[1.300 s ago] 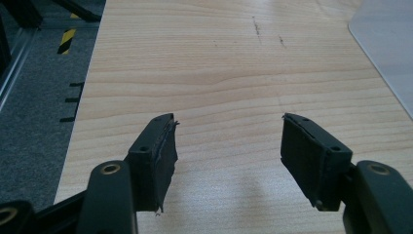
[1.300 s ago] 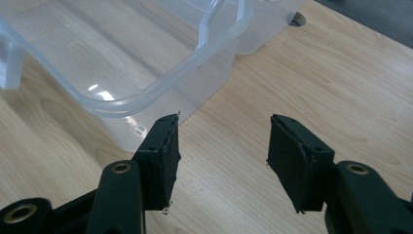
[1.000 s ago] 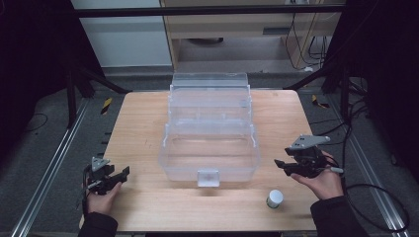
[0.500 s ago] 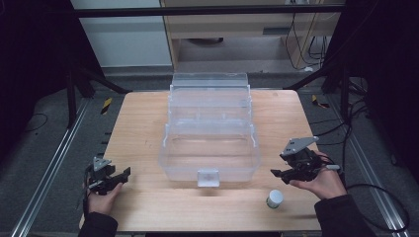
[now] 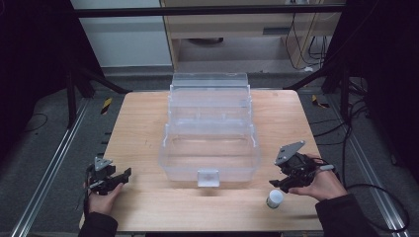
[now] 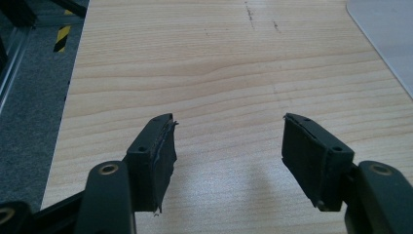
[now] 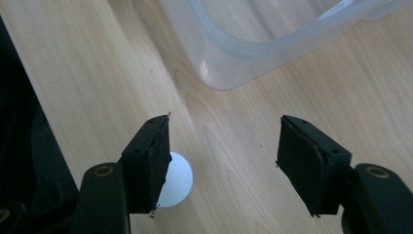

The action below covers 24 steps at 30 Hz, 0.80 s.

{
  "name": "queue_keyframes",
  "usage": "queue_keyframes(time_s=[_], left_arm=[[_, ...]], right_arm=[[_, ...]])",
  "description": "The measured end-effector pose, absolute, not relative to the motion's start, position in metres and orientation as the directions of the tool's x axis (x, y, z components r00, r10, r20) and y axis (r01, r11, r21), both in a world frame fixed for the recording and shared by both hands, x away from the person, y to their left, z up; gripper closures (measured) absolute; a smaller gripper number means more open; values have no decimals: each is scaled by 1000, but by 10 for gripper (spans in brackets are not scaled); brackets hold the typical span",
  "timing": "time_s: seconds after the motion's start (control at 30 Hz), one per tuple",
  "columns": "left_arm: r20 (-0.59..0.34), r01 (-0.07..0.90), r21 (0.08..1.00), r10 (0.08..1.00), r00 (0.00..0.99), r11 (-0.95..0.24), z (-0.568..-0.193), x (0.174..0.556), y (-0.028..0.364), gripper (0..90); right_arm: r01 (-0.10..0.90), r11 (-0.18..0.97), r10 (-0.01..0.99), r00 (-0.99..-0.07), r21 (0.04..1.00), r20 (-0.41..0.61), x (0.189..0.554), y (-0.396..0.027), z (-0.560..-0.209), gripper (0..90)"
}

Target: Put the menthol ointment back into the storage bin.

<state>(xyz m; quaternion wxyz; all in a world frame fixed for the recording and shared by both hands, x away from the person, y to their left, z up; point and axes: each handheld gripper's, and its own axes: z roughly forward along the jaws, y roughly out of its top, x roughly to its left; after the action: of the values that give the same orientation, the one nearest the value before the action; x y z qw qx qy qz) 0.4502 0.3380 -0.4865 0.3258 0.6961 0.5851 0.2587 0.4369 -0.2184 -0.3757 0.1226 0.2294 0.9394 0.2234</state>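
At the near left corner of the bench (image 5: 148,123) the person's left hand (image 5: 101,195) holds the left claw (image 5: 118,177) low over the wood, just inside the left edge; in the left gripper view its two black pads (image 6: 158,156) stand wide apart, released, with bare wood grain between them and nothing grasped; the bench's left edge and the grey floor with a yellow-and-black striped marker (image 6: 62,38) show at the left of that view, and a pale corner of the clear bin shows at its upper right.

In the middle of the bench stands a clear plastic bin (image 5: 210,148), its near wall bearing a small latch tab (image 5: 208,177) close to the near edge; its transparent lid (image 5: 210,89) stands behind it toward the far edge.

Near the near right corner a small white round container (image 5: 274,198) sits upright on the wood, just beside the right claw (image 5: 277,185), which the right hand (image 5: 321,182) holds tilted down toward it; in the right gripper view the jaws are spread, released, and the white container (image 7: 175,179) lies partly hidden behind the left pad (image 7: 151,156), outside the gap, whether touching it I cannot tell; the bin's rounded corner (image 7: 229,73) lies beyond, apart from the container.
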Motion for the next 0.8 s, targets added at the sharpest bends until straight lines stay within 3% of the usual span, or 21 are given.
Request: queue_keyframes(time_s=[0.8], left_arm=[[-16, 651, 751, 982, 186, -111, -487, 450, 338, 359]], right_arm=[[382, 864, 427, -901, 328, -75, 424, -209, -402, 347]])
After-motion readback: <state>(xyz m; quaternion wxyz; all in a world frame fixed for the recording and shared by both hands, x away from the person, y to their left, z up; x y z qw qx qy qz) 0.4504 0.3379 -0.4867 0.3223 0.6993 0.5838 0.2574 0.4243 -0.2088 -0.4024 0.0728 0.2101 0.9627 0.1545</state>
